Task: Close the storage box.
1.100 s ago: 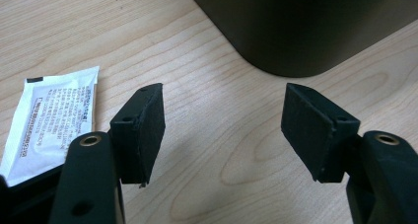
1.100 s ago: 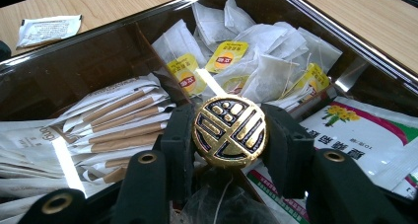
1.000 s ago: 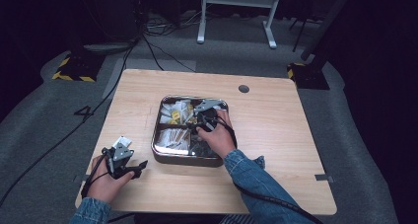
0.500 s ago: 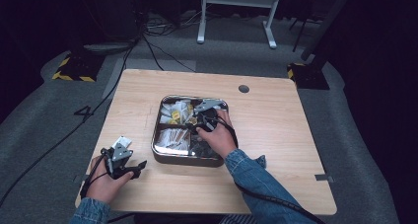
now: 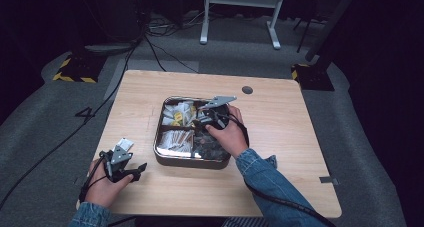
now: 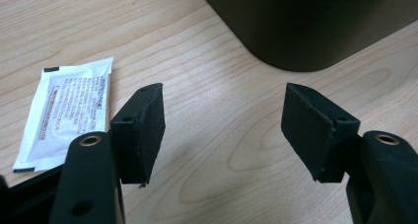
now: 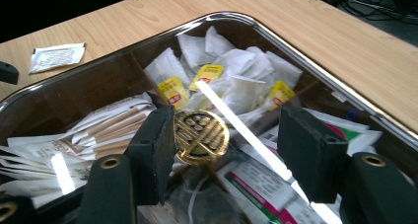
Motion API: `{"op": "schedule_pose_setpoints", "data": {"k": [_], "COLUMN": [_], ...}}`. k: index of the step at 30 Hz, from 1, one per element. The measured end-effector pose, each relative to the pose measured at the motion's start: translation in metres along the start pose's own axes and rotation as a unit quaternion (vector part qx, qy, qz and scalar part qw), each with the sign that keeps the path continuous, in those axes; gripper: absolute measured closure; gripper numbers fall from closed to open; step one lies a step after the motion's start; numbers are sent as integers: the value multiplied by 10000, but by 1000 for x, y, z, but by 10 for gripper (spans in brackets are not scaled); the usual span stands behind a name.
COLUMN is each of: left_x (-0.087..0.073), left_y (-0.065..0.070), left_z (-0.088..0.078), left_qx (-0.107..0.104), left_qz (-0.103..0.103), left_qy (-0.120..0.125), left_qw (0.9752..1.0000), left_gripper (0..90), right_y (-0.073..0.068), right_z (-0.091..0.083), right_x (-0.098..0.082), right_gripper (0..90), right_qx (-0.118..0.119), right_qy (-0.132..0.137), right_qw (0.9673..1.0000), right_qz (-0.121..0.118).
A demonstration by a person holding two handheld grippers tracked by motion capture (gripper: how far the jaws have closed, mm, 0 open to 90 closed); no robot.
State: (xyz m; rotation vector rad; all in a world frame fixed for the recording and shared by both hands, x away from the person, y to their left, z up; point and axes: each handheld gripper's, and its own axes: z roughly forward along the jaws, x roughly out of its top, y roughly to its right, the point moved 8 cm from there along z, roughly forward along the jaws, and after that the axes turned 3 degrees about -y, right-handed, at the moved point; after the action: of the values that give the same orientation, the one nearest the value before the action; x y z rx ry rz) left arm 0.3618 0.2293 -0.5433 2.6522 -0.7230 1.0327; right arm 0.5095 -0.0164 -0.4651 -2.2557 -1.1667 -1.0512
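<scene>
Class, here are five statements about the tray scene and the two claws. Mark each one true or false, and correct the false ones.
1. The metal tray is split into compartments holding sachets and tea bags. True.
2. The left claw grips a white sachet. False: its jaws stand open with nothing between them, and the white sachet lies flat on the table beside it.
3. The right claw is over the tray. True.
4. The right claw's jaws are clamped tight on the gold round packet. False: they have just been opening; the packet leans against one jaw, well clear of the other.
5. The yellow-tagged tea bags lie on the bare table. False: they lie inside the tray.
</scene>
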Motion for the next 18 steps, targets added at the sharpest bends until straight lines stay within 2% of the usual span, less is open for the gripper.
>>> {"op": "schedule_pose_setpoints", "data": {"k": [11,15,16,18], "left_x": [-11,-16,-16,-19], "left_y": [-8,-10,-10,-11], "left_z": [-14,-19,-19,-21], "left_qx": [138,190,190,231], "left_qz": [-192,-298,-298,-315], "left_qy": [53,84,84,86], "left_qw": [9997,9993,9993,9992], "left_gripper": [342,344,344,346], "right_y": [16,30,30,41], "right_z": [-37,-60,-60,-74], "right_x": [-5,-14,-14,-20], "right_gripper": [405,402,402,401], "right_qx": [-84,-113,-113,-170], "right_qy": [49,98,98,133], "right_qw": [10000,9998,9998,9994], "right_qz": [5,127,127,256]}}
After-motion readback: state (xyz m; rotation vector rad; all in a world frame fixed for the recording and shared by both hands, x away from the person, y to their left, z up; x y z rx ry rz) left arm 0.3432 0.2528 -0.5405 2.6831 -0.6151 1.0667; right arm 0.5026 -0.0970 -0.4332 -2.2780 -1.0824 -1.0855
